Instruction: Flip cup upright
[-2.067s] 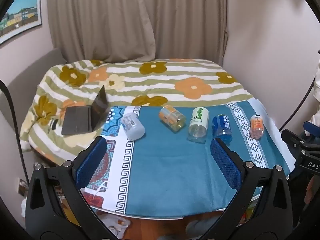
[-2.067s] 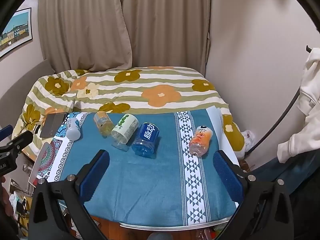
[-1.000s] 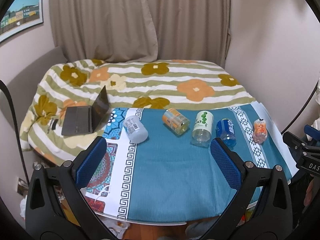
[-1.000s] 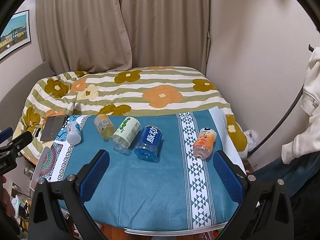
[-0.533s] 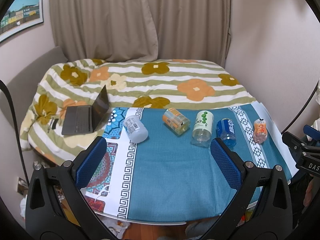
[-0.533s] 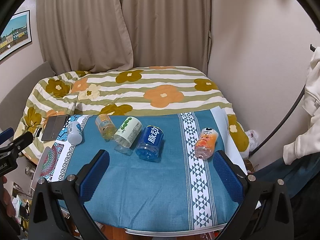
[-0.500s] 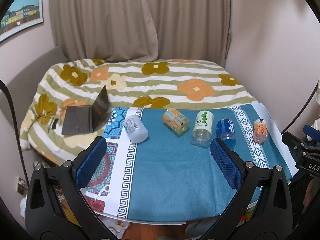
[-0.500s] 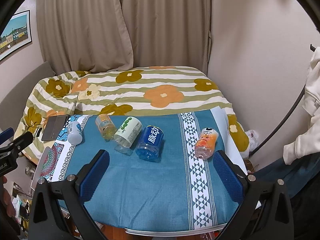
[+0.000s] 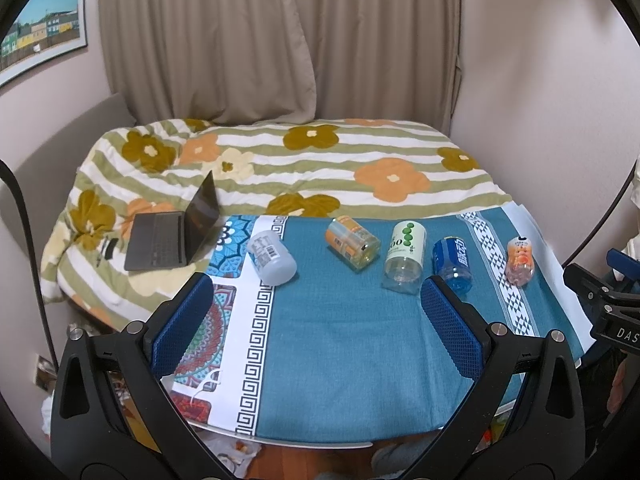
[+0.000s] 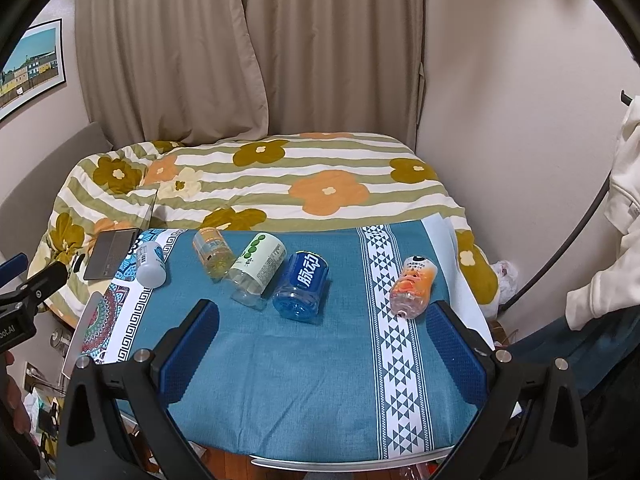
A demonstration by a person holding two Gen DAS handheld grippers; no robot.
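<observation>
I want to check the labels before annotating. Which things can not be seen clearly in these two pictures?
- Blue cup: left wrist view, lower part hidden by the left gripper finger.
- Laptop: right wrist view, screen nearly edge-on.
- Orange bottle label text: too small in both views.

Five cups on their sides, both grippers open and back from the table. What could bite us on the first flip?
1. The cups lie on their sides and may roll when nudged; the green-dot cup and blue cup lie close together, so one finger could knock the neighbour.
2. The orange cartoon cup lies nearest the table's right edge; a push could send it off.
3. The tablecloth may slide or bunch under a pressing finger.
</observation>
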